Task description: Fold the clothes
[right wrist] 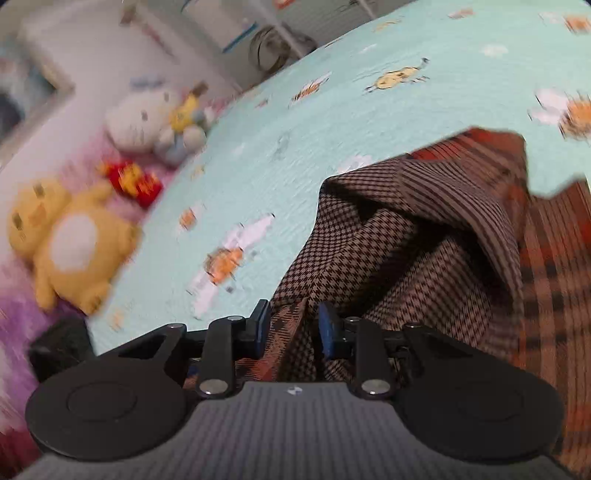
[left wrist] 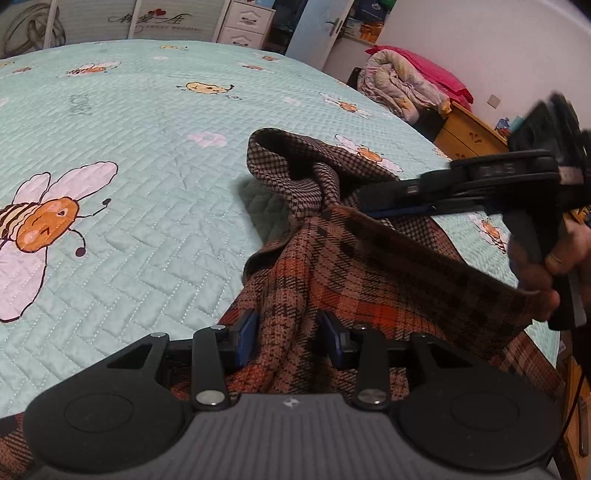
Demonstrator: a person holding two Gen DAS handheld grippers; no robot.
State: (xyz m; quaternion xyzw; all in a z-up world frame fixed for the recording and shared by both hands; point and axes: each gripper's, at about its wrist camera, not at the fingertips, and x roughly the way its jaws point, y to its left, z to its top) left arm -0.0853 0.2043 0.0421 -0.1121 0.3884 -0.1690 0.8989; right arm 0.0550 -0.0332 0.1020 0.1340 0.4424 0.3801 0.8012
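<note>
A brown and orange plaid garment [left wrist: 369,273] with a fine houndstooth lining [right wrist: 388,236] lies bunched on the teal bee-print bedspread [left wrist: 147,147]. My left gripper [left wrist: 290,330] is shut on a thick fold of the plaid cloth near the bed's front edge. My right gripper [right wrist: 294,328] is shut on an edge of the same garment, where plaid and lining meet. In the left wrist view the right gripper [left wrist: 369,205] comes in from the right in a person's hand [left wrist: 554,266] and lifts that edge above the bed. The garment's lower part is hidden under the gripper bodies.
Plush toys sit by the head of the bed: a yellow bear [right wrist: 70,240] and a white one [right wrist: 136,122]. A bundled quilt [left wrist: 399,85] rests on a wooden dresser [left wrist: 469,133] past the bed's right side. White drawers [left wrist: 243,26] stand behind the bed.
</note>
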